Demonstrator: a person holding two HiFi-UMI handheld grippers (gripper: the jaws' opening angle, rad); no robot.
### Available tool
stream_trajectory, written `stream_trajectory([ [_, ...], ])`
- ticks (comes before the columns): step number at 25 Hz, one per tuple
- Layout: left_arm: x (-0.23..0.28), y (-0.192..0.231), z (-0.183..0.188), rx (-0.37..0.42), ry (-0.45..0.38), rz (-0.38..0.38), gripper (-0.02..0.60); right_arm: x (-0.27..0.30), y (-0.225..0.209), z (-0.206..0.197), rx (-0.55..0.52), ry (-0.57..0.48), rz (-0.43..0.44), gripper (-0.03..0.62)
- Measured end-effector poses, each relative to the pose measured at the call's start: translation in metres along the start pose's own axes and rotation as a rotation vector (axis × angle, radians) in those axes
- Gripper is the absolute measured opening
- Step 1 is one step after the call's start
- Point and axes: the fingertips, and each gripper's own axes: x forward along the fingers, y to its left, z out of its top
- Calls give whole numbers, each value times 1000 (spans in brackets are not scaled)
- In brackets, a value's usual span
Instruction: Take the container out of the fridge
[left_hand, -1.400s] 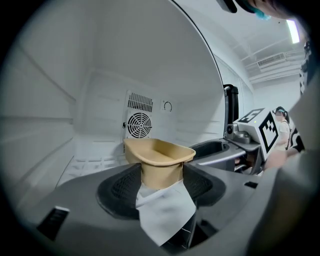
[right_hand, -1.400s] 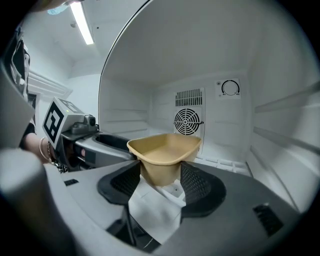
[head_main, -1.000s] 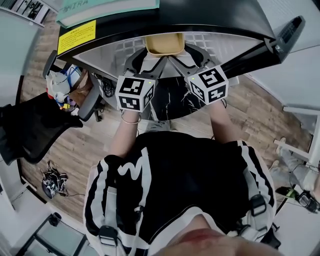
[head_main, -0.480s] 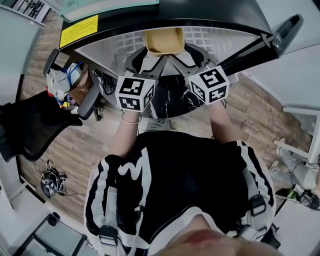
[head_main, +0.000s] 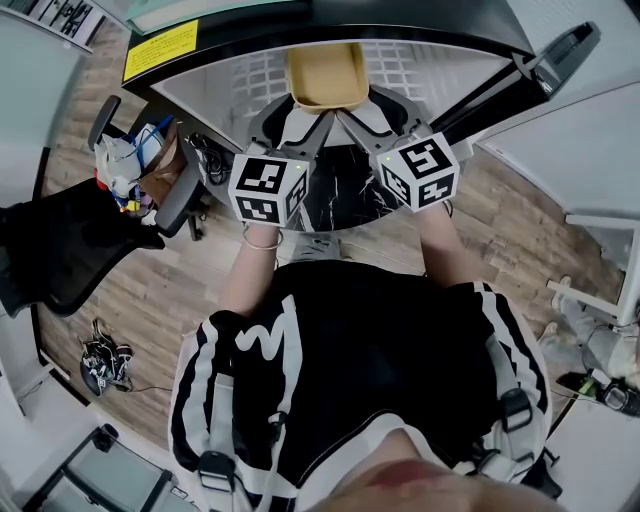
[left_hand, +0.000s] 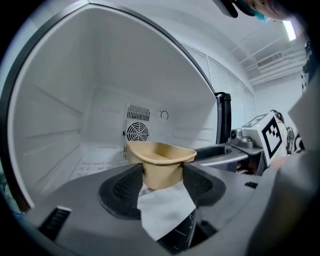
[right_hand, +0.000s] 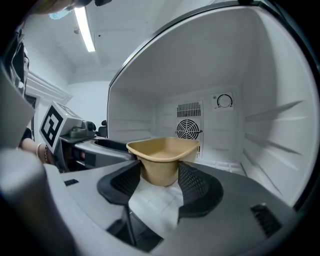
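- Wood-plank floor (head_main: 150, 300), cable tangle (head_main: 105, 365) lying on it, left side.
- Black office chair (head_main: 65, 250) at left.
- Ceiling strip light (right_hand: 84, 30) lit, ceiling white.

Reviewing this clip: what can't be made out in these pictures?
- Underside of the tan moulded-fibre container, and whether it rests on the white fridge floor: both tool views, hidden behind the left tool and right tool.
- Print on the yellow label: head view, too small.

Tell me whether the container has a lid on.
No: in the left gripper view the container is open-topped, its bare tan inside showing.
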Motion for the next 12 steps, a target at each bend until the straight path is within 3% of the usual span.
stream_trajectory([
  [12, -20, -21, 3, -7, -29, -4, 256, -25, 15, 2, -1, -22, 1, 239],
])
